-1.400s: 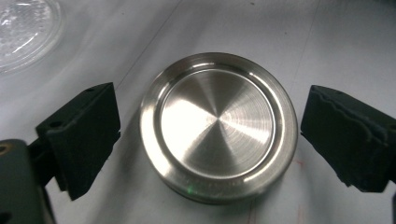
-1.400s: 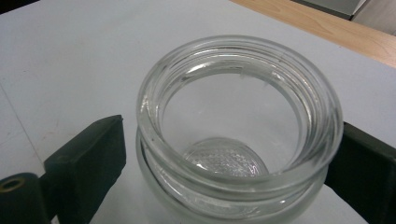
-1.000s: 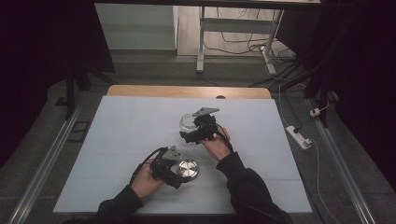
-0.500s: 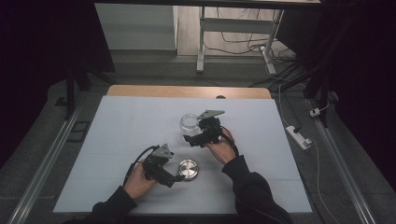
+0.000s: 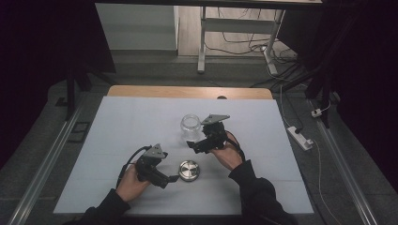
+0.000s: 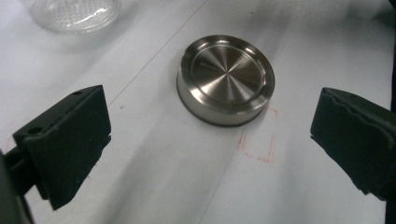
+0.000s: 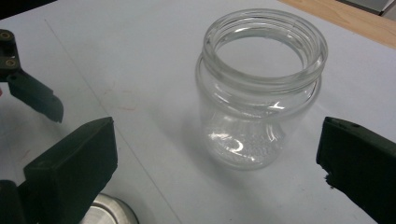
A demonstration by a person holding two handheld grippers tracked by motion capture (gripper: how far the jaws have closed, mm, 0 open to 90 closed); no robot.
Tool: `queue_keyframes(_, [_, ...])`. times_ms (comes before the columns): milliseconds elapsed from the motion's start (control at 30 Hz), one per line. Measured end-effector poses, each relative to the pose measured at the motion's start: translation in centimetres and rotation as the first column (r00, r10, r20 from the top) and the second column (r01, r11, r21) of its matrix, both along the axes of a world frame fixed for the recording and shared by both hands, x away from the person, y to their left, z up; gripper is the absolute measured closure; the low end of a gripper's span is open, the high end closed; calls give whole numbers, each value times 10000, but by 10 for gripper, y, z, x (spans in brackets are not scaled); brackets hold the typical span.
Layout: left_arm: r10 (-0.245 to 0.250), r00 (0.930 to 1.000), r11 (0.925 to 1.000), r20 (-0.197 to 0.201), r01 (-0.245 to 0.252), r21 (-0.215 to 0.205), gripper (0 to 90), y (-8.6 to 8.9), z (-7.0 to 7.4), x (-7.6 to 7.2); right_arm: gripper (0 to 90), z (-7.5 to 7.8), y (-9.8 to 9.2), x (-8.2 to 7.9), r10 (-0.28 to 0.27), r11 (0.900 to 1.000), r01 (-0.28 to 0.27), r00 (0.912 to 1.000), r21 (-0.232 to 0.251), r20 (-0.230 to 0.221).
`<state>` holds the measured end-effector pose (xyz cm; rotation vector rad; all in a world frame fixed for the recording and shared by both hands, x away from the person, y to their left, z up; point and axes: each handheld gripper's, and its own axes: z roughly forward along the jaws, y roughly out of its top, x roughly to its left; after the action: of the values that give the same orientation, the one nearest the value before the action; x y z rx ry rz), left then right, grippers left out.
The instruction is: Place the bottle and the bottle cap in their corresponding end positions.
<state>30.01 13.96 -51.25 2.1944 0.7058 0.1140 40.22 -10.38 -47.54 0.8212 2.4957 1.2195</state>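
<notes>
An empty clear glass jar (image 5: 190, 125) stands upright mid-table with its mouth open. A round steel lid (image 5: 189, 170) lies flat on the white table nearer the person. My left gripper (image 5: 169, 175) sits just left of the lid, open and holding nothing. In the left gripper view the lid (image 6: 225, 79) lies beyond the wide-apart jaws of that gripper (image 6: 210, 140). My right gripper (image 5: 195, 143) is open, just near-right of the jar. In the right gripper view the jar (image 7: 259, 93) stands ahead of my gripper (image 7: 215, 163), untouched.
A white sheet (image 5: 117, 140) covers the table, with a wooden strip (image 5: 187, 92) at the far edge. Faint red marks (image 6: 257, 147) show beside the lid. A power strip (image 5: 299, 136) lies on the floor to the right.
Both grippers have drawn back toward the person: the left away from the lid, the right away from the jar. Jar and lid have stayed put.
</notes>
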Motion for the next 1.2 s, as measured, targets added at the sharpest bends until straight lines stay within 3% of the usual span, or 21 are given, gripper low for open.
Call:
queue_keyframes(400, [188,9992,9997,-353,-194,-169,0,17,4,-8,0,0,-14,-18,321,9987,-315,9994,410,-139])
queue_keyframes(1200, [893,9957,9956,-241,-899,-268,0,50,10,-25,0,-2,-33,-52,327,9995,-327,9995,28,6])
